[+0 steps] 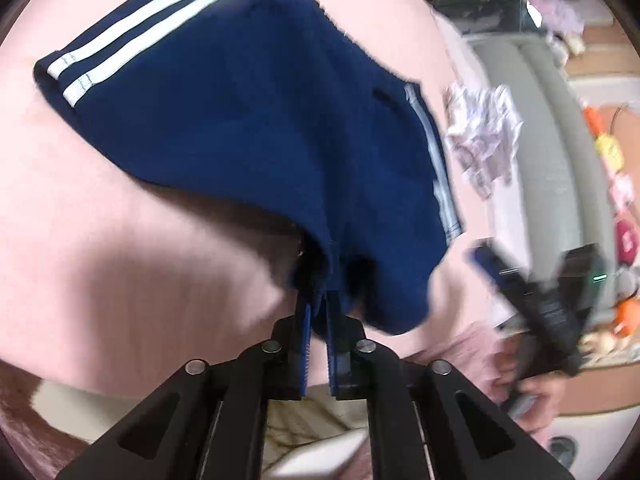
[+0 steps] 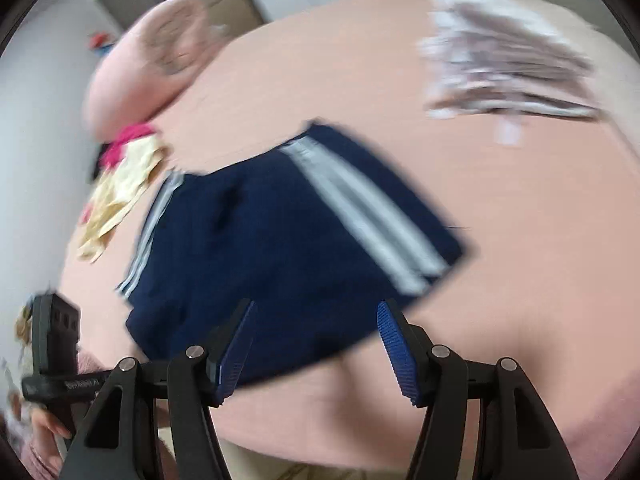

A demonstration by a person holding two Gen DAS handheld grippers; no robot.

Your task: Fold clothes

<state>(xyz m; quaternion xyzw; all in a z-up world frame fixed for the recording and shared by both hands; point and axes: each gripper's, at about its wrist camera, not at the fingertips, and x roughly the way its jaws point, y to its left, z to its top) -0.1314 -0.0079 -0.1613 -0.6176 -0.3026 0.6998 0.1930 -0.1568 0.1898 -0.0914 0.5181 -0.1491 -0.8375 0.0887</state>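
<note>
Navy blue shorts [image 1: 248,120] with white side stripes lie spread on a pink bed sheet [image 1: 100,220]. My left gripper [image 1: 318,300] is shut on the near edge of the shorts and lifts it a little. In the right wrist view the same shorts [image 2: 280,240] lie ahead, blurred. My right gripper [image 2: 316,316] is open and empty, its blue pads just above the near hem. The right gripper [image 1: 532,296] also shows at the right of the left wrist view.
A crumpled white and lilac garment [image 1: 484,140] lies to the right of the shorts; it also shows in the right wrist view [image 2: 500,52]. A yellow and pink cloth [image 2: 120,184] and a pink pillow [image 2: 152,56] sit at the left. A grey bed edge [image 1: 552,140] runs along the right.
</note>
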